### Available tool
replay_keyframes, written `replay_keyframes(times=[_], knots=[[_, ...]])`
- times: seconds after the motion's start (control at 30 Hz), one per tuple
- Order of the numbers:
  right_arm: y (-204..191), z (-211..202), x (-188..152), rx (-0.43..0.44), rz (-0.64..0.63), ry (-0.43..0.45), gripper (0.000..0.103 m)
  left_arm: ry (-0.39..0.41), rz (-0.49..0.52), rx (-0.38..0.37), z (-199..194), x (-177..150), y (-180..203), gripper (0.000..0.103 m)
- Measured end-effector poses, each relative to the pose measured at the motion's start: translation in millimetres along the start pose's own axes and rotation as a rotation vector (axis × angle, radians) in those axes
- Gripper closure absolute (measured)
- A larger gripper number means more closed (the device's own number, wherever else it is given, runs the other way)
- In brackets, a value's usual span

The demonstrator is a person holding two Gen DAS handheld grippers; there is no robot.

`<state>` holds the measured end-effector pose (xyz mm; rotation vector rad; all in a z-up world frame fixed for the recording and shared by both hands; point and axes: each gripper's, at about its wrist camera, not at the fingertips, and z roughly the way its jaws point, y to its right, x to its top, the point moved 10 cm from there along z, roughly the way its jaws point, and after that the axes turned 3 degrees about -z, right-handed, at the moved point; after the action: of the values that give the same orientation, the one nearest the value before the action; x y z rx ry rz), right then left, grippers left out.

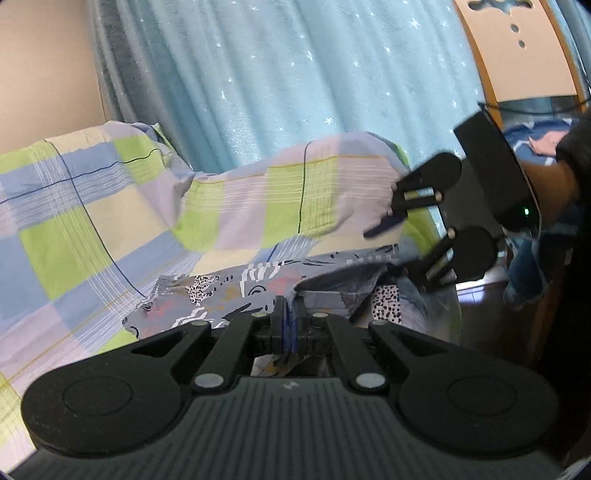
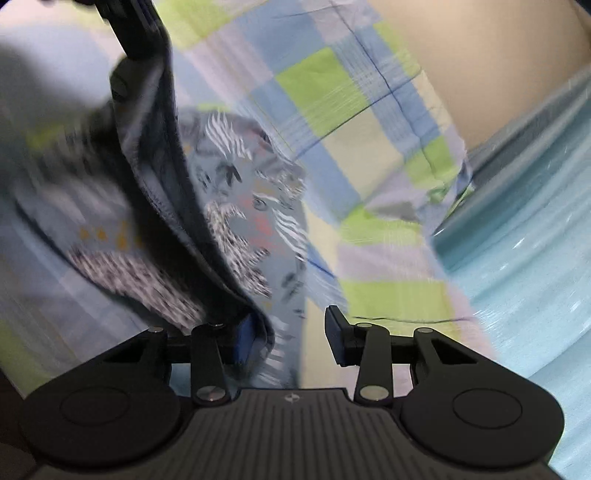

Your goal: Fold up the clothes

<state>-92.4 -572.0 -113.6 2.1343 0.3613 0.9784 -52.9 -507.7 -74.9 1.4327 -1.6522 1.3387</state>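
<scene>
A grey-blue patterned garment [image 1: 236, 295] with zebra and spotted prints lies on the checked bedsheet [image 1: 74, 229]. My left gripper [image 1: 288, 321] is shut on an edge of this garment and holds it up. My right gripper [image 2: 291, 338] is open, with a hanging fold of the garment [image 2: 192, 236] draped against its left finger [image 2: 245, 339]. In the left wrist view the right gripper [image 1: 391, 243] shows open at the right, beside the garment's far edge. In the right wrist view the left gripper's arm [image 2: 136, 29] shows at the top left. The right wrist view is blurred.
A crumpled checked quilt [image 1: 288, 192] lies behind the garment. A light blue starred curtain [image 1: 280, 74] hangs behind the bed. A wooden headboard [image 1: 517, 51] stands at the upper right. The bed's edge and dark floor [image 1: 476, 291] are at the right.
</scene>
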Motion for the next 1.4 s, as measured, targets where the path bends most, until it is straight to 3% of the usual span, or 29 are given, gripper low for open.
replay_keyframes(times=[0.07,0.17,0.43,0.5,0.57,0.6,0.73,0.93,1.0,1.1,1.13,1.2,1.3,1.4], knots=[[-6.6,2.1,-1.4,0.055,0.024,-0.015,0.060,-0.003,0.018,-0.010,-0.9,-0.3,4.3,0.102],[-14.4,8.4,-7.6,0.065,-0.018,-0.048,0.060,-0.014,0.044,-0.029,0.3,-2.3,11.1,0.102],[6.9,17.4,-17.8,0.015,0.033,-0.077,0.064,-0.032,0.072,-0.059,2.7,-6.2,19.5,0.102],[1.0,22.0,-21.4,0.023,-0.022,-0.087,0.070,-0.036,0.078,-0.063,2.8,-7.4,20.5,0.102],[-0.2,23.0,-23.0,-0.004,-0.085,-0.088,0.087,-0.044,0.085,-0.067,4.1,-9.7,21.6,0.102],[2.0,24.0,-23.1,-0.040,-0.126,-0.091,0.101,-0.049,0.093,-0.070,4.7,-11.2,22.7,0.102],[20.8,22.9,-21.2,-0.170,-0.149,-0.081,0.103,-0.084,0.168,-0.118,10.5,-21.5,42.2,0.102],[4.6,40.4,-49.3,-0.075,-0.162,-0.185,0.103,-0.175,0.314,-0.166,24.1,-46.5,71.5,0.102],[7.6,38.5,-51.7,-0.068,-0.130,-0.191,0.103,-0.224,0.305,-0.181,27.7,-57.0,71.1,0.102],[16.1,35.8,-55.4,-0.068,-0.077,-0.216,0.086,-0.268,0.314,-0.200,25.7,-68.6,71.3,0.096],[18.8,33.2,-55.6,-0.068,-0.063,-0.218,0.079,-0.277,0.318,-0.206,23.9,-71.5,71.5,0.088],[23.4,25.4,-54.3,-0.066,-0.035,-0.212,0.074,-0.290,0.328,-0.198,18.9,-75.8,67.6,0.083],[25.3,6.7,-45.0,-0.050,-0.006,-0.175,0.067,-0.278,0.361,-0.169,12.2,-77.7,62.9,0.083],[13.6,-9.7,-36.1,-0.011,-0.021,-0.140,0.057,-0.242,0.486,-0.138,9.7,-79.9,70.8,0.082]])
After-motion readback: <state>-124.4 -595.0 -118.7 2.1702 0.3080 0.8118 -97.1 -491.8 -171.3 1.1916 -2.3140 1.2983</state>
